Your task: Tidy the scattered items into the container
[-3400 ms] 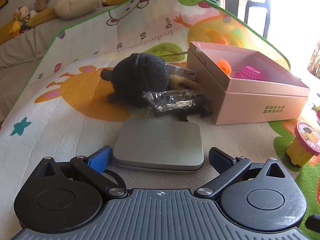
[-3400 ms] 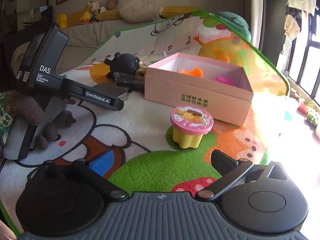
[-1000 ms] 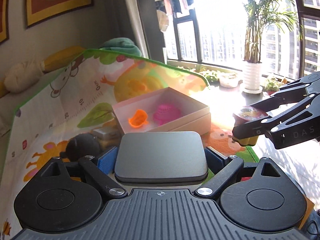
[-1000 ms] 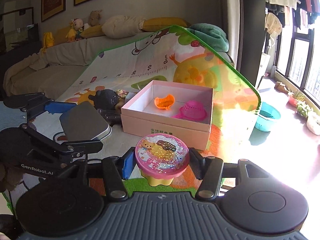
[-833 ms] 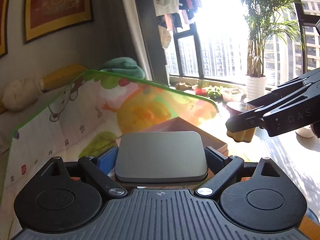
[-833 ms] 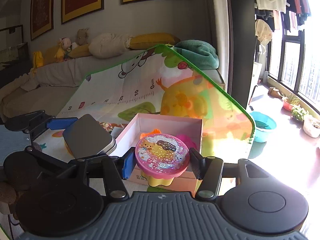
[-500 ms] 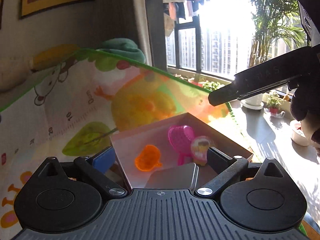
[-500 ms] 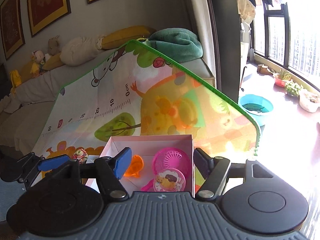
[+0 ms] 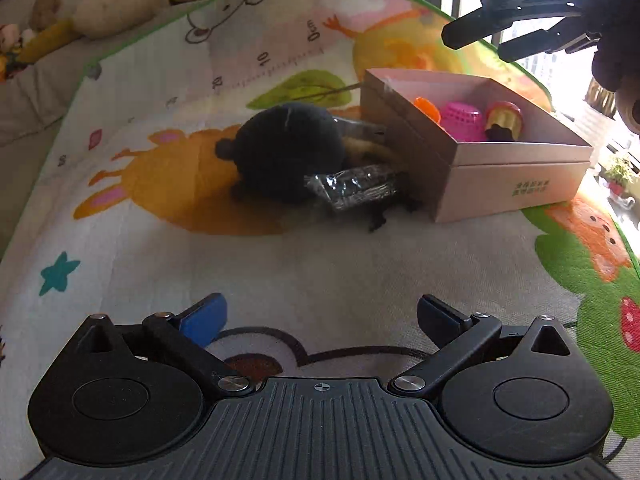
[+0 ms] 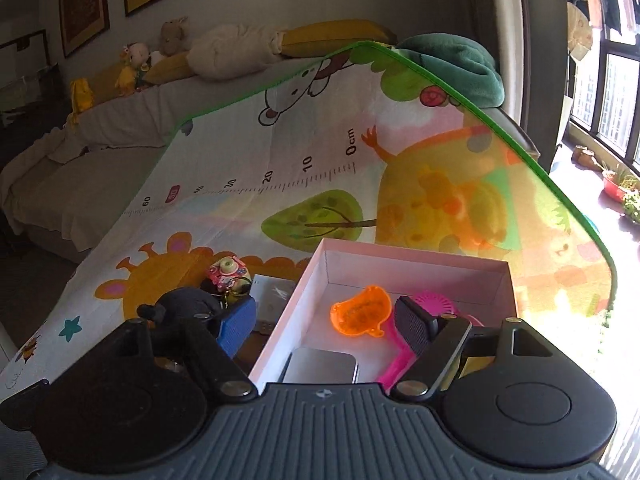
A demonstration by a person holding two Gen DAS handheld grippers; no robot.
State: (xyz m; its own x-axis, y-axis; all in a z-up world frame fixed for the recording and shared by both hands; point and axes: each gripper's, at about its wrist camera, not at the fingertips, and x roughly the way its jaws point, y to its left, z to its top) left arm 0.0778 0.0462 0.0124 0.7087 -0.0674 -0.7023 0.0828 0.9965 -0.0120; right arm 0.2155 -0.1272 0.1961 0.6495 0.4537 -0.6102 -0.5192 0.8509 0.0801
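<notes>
Two camera views look along two hand-held tongs over a colourful children's play mat (image 9: 160,208) spread on the floor.

In the left wrist view, from left to right: a teal star is printed on the mat. Next comes a black plush toy (image 9: 288,152) lying on an orange cartoon animal print. Touching its right side is a crinkled clear plastic packet (image 9: 352,186), which sits just beside the wall of a pink cardboard box (image 9: 512,176). The open box holds an orange plastic toy (image 9: 426,106), a pink plastic basket toy (image 9: 464,120) and a small yellow cup toy with a pink lid (image 9: 506,118), lying on its side. At the bottom of the view, the left tongs (image 9: 320,316) stand wide, their jaws opening, with nothing between them, only mat below. At top right, the right tongs (image 9: 480,42) hang above the box, gripped by a dark-gloved hand (image 9: 616,40).

In the right wrist view, from left to right: a sofa with stuffed toys along its back, the mat's far edge propped up against it, then the black plush, a small pink round trinket (image 10: 228,272) beside it, and the pink box. Inside the box lie a grey metal tin (image 10: 324,366), the orange toy and the pink basket toy. The right tongs' jaws are opening, empty, with the blue left pad outside the box wall and the black right pad over the box.
</notes>
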